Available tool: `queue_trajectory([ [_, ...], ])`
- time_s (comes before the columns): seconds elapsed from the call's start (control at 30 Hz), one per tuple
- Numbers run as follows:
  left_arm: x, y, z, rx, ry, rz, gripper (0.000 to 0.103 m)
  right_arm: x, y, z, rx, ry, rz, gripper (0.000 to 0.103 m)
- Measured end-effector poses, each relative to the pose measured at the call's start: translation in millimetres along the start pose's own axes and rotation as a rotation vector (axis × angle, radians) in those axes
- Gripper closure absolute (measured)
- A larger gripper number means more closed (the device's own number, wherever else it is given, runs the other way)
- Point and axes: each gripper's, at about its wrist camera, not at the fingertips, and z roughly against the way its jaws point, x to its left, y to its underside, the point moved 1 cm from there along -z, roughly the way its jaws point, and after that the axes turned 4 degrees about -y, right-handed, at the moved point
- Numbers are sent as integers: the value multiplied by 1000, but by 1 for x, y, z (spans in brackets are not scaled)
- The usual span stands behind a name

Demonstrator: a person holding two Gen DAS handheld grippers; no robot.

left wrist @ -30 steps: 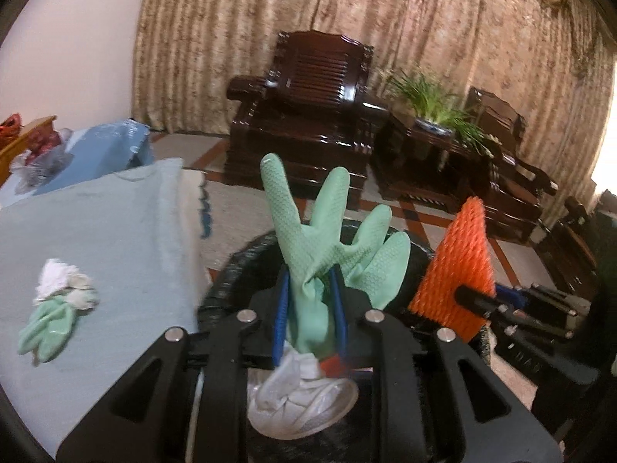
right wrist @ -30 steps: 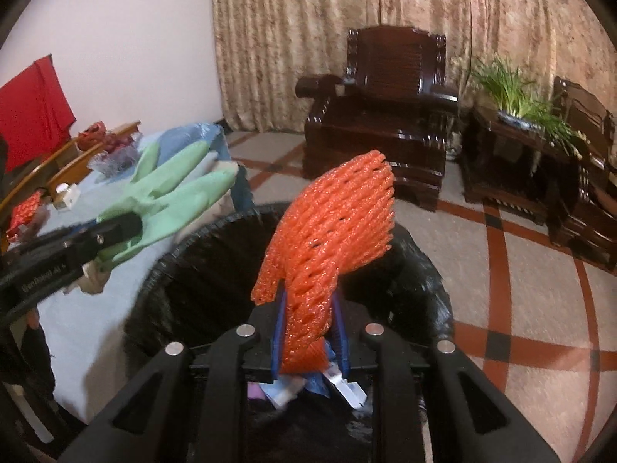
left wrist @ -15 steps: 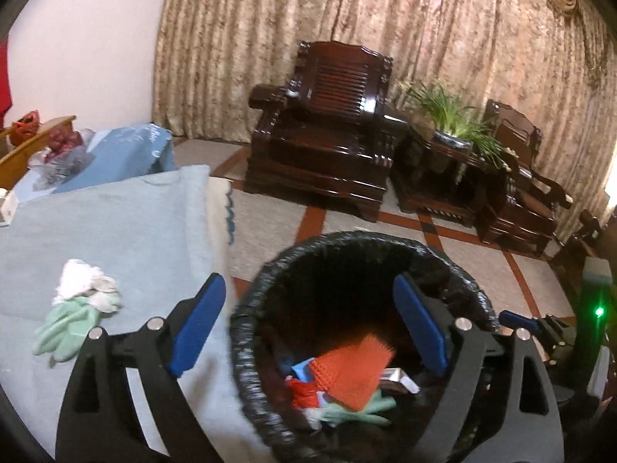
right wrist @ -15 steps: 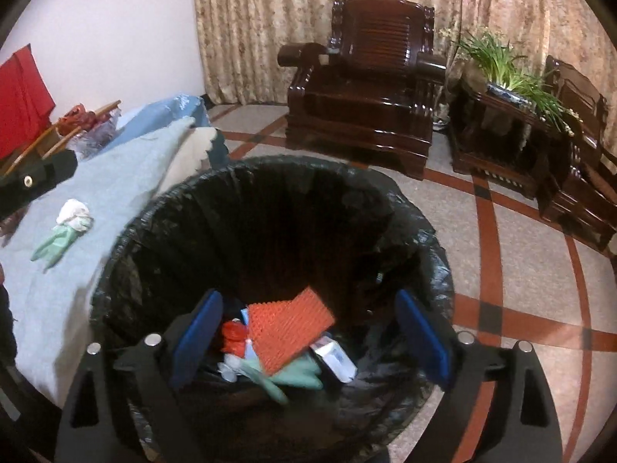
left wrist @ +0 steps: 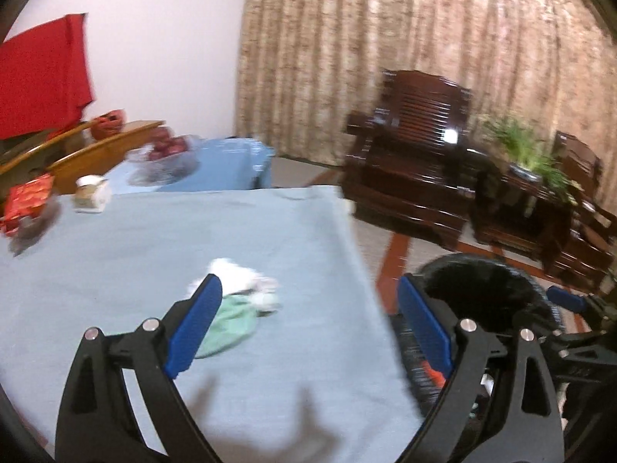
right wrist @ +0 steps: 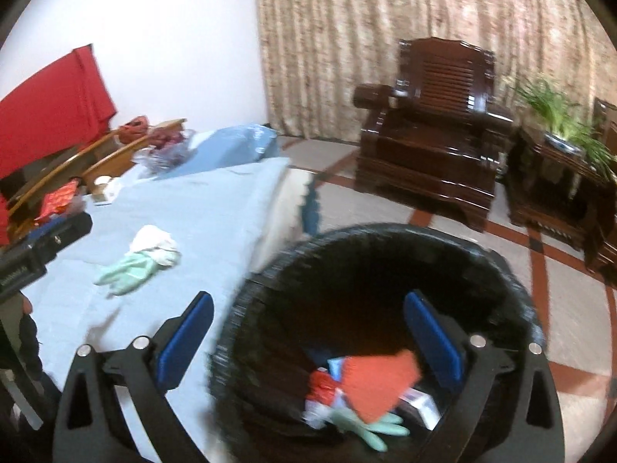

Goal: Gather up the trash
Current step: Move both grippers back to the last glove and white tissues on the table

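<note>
— Two pairs of tongs, and how do they stand?
— Both have just been opening; the left tongs (left wrist: 310, 328) are spread wide above the blue-covered counter (left wrist: 115, 254) with nothing between the pads, and the right tongs (right wrist: 308, 341) gape over the black-lined trash bin (right wrist: 513, 281), also bare
— Where is the trash?
— An orange foam net (right wrist: 380, 384) and a green glove (right wrist: 370, 426) lie inside the bin among other scraps; a second green glove (left wrist: 231, 326) lies on the counter touching a crumpled white tissue (left wrist: 243, 279), just beyond the left tongs
</note>
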Motion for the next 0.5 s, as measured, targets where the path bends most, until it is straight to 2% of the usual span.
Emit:
queue_trajectory([
  [0.23, 70, 9, 0, 26, -133, 58, 14, 51, -11, -26, 2, -80, 60, 6],
  [0.5, 107, 19, -8, 51, -191, 94, 14, 95, -20, -61, 11, -131, 98, 6],
])
